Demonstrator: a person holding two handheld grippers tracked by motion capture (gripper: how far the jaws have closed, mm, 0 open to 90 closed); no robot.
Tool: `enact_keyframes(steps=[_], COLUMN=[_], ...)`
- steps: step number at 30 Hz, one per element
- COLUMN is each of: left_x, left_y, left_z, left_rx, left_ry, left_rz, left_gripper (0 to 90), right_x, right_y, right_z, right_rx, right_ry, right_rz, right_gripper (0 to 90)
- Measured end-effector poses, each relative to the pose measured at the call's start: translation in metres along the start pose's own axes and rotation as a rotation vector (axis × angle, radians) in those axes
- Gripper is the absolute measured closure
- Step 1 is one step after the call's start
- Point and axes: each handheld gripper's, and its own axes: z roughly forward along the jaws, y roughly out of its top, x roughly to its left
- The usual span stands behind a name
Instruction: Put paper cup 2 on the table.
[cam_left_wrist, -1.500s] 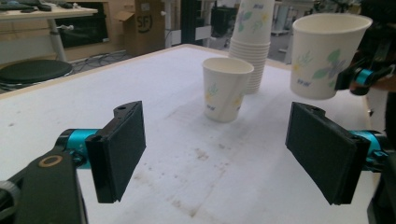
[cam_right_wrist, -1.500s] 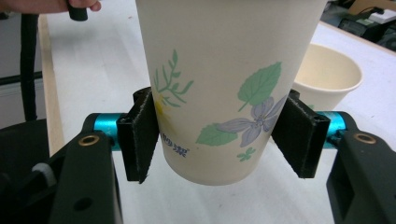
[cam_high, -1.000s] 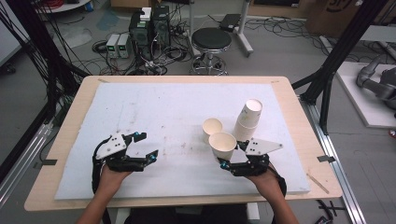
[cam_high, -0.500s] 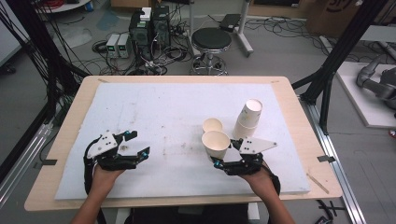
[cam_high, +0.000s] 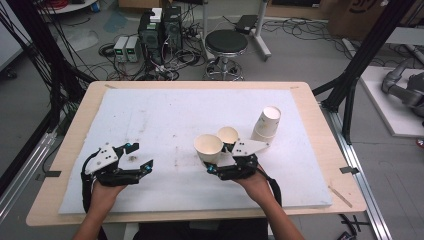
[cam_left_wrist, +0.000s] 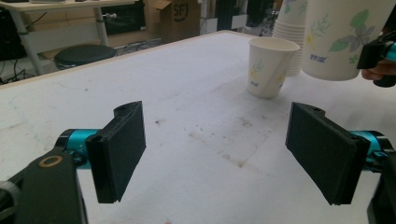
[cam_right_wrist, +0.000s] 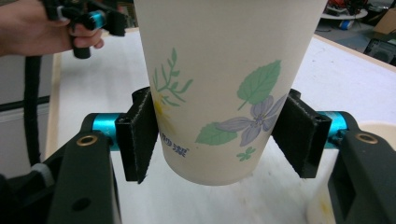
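The right hand-held gripper (cam_right_wrist: 219, 135) clamps a tapered white paper cup (cam_right_wrist: 224, 88) printed with green leaves, a purple flower and small blue lettering too blurred to read, held just above the white padded surface (cam_high: 165, 115). Its jaws have just been opening slightly, pads still pressing. At two o'clock stand a matching cup (cam_high: 228, 135) and a stack of cups (cam_high: 266, 123). The left hand-held gripper (cam_left_wrist: 219, 154) gapes wide, empty.

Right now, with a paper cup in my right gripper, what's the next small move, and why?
Probably carry the held cup a little further toward the open left gripper and set it on bare white mat. The right gripper clamps it lifted off the table, beside the standing cup and the stack, so that side looks crowded.
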Motion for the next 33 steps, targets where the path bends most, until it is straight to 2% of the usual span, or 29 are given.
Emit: enact_keyframes(steps=[5,11,14,20,26,29,33], left_x=[0.005,0.005,0.006,0.009,0.010,0.009,0.008], left_y=[-0.001,-0.001,-0.001,-0.001,-0.002,-0.002,-0.002], left_z=[-0.005,-0.005,-0.007,-0.010,-0.011,-0.010,-0.009], left_rx=[-0.015,-0.019,-0.022,-0.026,-0.028,-0.024,-0.022], left_ry=[0.020,0.023,0.027,0.039,0.043,0.039,0.036], left_rz=[-0.015,-0.015,-0.015,-0.018,-0.026,-0.020,-0.022], left_gripper=[20.1,20.1,20.1,20.1,20.1,20.1,20.1], right_x=[0.000,0.003,0.004,0.000,-0.003,-0.004,-0.001], right_y=[0.008,0.019,0.022,0.022,0.015,0.012,0.011], right_z=[0.022,0.046,0.059,0.080,0.102,0.112,0.123], right_rx=[0.010,0.022,0.030,0.058,0.116,0.132,0.144], right_ry=[-0.016,-0.034,-0.043,-0.076,-0.127,-0.130,-0.115], right_rz=[0.007,-0.007,0.006,0.029,0.060,0.091,0.096], right_gripper=[35.9,35.9,35.9,35.9,35.9,35.9,35.9])
